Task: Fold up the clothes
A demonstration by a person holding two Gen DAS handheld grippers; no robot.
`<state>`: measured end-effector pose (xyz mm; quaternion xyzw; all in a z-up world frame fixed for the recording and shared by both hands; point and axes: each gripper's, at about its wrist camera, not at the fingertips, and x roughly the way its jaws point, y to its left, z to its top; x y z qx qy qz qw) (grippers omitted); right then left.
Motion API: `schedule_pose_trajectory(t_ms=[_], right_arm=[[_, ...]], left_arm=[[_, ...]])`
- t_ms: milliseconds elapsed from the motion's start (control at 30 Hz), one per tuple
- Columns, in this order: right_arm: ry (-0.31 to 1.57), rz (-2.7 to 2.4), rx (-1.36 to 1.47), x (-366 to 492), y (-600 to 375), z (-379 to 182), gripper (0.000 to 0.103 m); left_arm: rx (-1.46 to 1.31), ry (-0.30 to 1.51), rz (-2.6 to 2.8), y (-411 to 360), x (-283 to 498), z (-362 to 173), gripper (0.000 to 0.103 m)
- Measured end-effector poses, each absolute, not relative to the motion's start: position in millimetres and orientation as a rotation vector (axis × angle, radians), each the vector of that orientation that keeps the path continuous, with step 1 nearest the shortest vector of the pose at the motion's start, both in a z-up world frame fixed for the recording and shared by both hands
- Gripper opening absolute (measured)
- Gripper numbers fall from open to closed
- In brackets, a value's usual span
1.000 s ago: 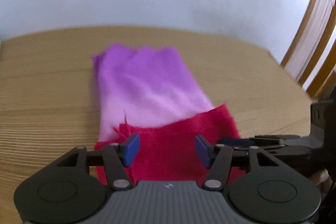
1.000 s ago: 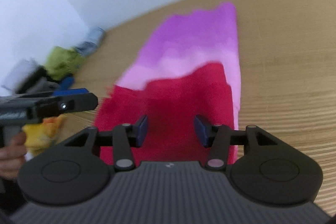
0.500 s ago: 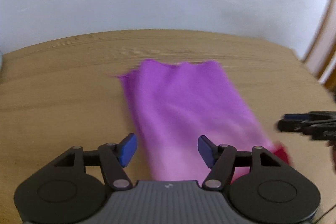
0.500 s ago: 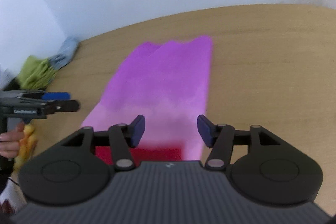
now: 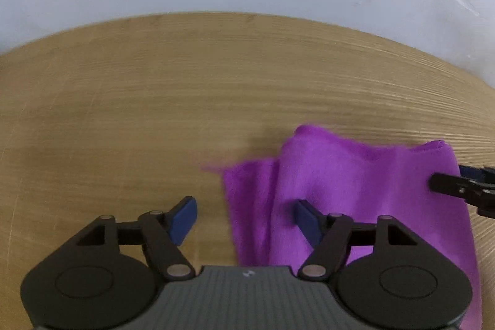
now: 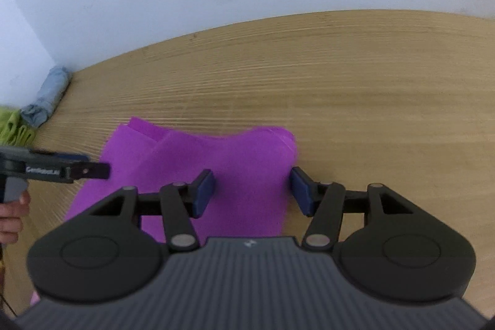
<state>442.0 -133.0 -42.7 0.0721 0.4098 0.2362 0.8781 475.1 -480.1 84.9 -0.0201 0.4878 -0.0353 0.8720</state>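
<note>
left gripper (image 5: 243,217): black two-finger tool with blue pads, jaws wide and opening further. the near-left corner of the purple cloth lies between its pads, unpressed; nothing held.

right gripper (image 6: 252,194): same make, jaws wide, nothing clamped. the far-right corner of the cloth lies under the gap between its pads; its tip shows at the right edge of the left wrist view.

purple fleece cloth (image 6: 216,169): soft rectangular piece, flat on the table with its far edge rumpled and a second layer showing at each far corner.

change: a second ago both grippers were over a red end of the cloth lying on the purple; half a second ago that red was slipping to the near edge of view; now only purple shows. both tools have travelled to the cloth's far end. reading: one fold appears laid and released, and the far corners are next to be gripped.

light wooden table (image 5: 123,113): bare around the cloth on all sides.

rolled grey-blue cloth (image 6: 46,96) and lime-green cloth (image 6: 12,129): well left of the purple cloth, by the wall.

person's hand (image 6: 12,215): left of the cloth, carrying the left tool.
</note>
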Motion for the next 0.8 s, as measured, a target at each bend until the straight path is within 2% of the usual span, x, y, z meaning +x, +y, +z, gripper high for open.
schedule_pose_trajectory(t_ms=[33,67,100,167,333,567,667,700,800], right_arm=[[0.849,0.518,0.140,445,-129,-43,0.052],[0.850,0.538,0.132,447,-126,-44,0.032],[0.854,0.553,0.126,449,-125,-45,0.019],[0.854,0.575,0.117,452,-123,-45,0.015],[0.730,0.661,0.160,433,-139,-14,0.015],[0.587,0.875,0.057,340,-167,39,0.015],[0.606,0.918,-0.064,294,-174,40,0.015],[0.625,0.926,-0.106,281,-175,37,0.017],[0.770,0.922,-0.222,254,-171,11,0.023]], left_arm=[[-0.025,1.004,-0.091,-485,478,84,0.065],[-0.013,0.989,-0.120,-489,477,84,0.051],[-0.001,0.974,-0.150,-493,477,85,0.033],[-0.013,0.960,-0.170,-495,474,88,0.010],[-0.038,0.866,-0.221,-482,446,114,0.007],[0.048,0.698,-0.320,-481,341,173,0.007],[0.105,0.698,-0.365,-490,290,175,0.009],[0.132,0.713,-0.379,-493,273,171,0.013],[0.188,0.801,-0.400,-502,233,150,0.014]])
